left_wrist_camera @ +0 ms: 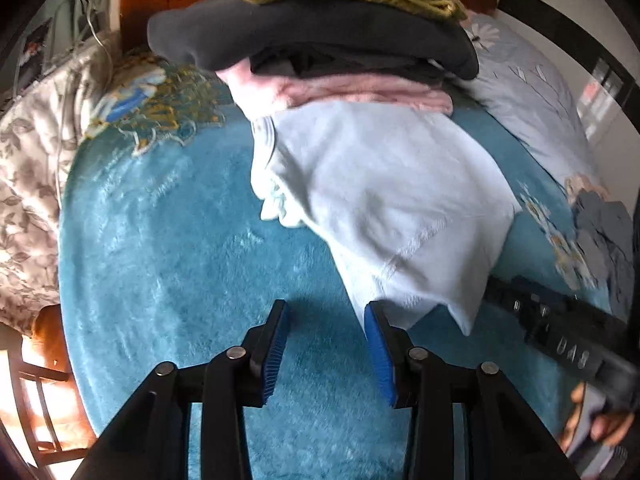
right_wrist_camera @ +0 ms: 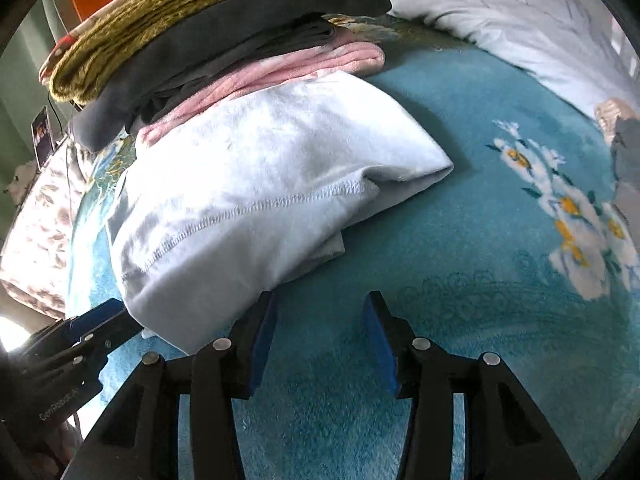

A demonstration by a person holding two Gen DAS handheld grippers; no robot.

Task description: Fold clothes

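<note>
Blue-padded fingers of the left gripper [left_wrist_camera: 326,330] fill the near edge of the left wrist view, spread apart with only the teal blanket [left_wrist_camera: 180,240] showing between them. Its right finger sits just beside, perhaps touching, the near hem of the pale blue garment [left_wrist_camera: 384,196], but nothing is pinched. In the right wrist view the right gripper [right_wrist_camera: 320,326] also stands open, with bare blanket in the gap, and its left finger lies right at the garment's near corner without holding it.

That pale blue garment [right_wrist_camera: 256,184] lies on the bed as a loose folded bundle, an inside-out seam running across its top, one rounded fold pointing right. Its far edge is tucked against the base of a stack of folded clothes [right_wrist_camera: 208,40]: pink at the bottom, then dark grey pieces, then an olive knit on top. A grey-blue quilt [right_wrist_camera: 520,28] lies further back to the right.

Judging by both grippers being empty beside the bundle, the fold on this piece looks mostly made and the hands appear to be between grasps. What seems left is either one tidying fold or lifting the bundle onto the stack. Either way, the next move calls for both grippers to slide under or pinch the near edge at matching points, catching all layers together, since the cloth is soft and thick and a shallow pinch would let the lower layers sag out. The stack leans somewhat, so it should not be nudged.
</note>
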